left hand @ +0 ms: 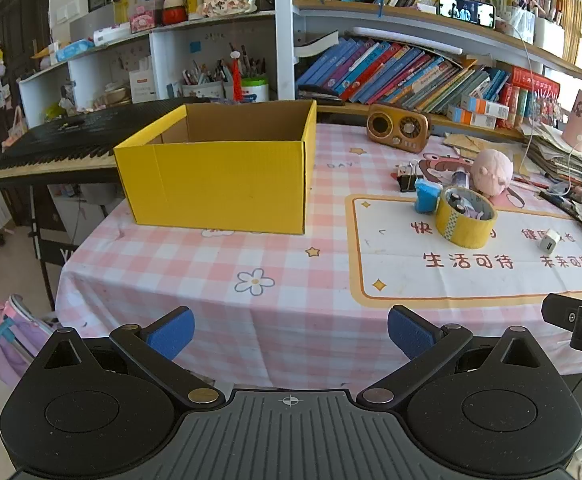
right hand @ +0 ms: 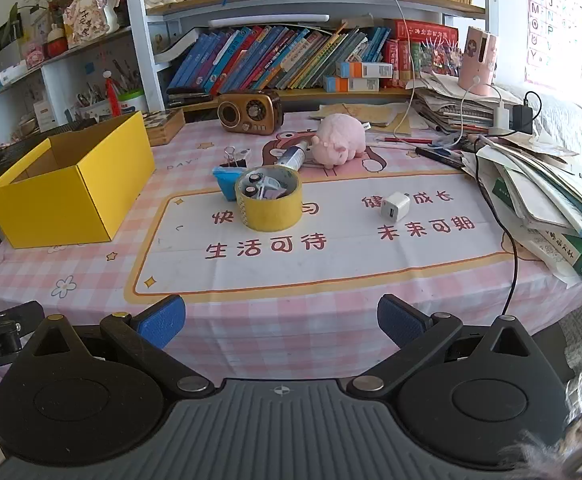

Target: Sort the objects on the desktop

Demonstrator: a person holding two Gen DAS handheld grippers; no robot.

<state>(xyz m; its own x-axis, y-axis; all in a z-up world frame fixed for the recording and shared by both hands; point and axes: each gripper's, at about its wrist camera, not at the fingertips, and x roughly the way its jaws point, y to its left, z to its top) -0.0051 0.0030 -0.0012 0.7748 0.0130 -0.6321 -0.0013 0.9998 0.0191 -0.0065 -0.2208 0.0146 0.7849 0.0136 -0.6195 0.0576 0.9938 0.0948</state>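
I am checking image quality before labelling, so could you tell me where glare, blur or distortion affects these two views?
Left wrist view: fisheye bends the bookshelf; window glare whitens the far right edge; the yellow box is sharp. Right wrist view: glare washes out the alphabet poster; a blurred fuzzy sleeve fills the bottom right corner; the tape roll is sharp.
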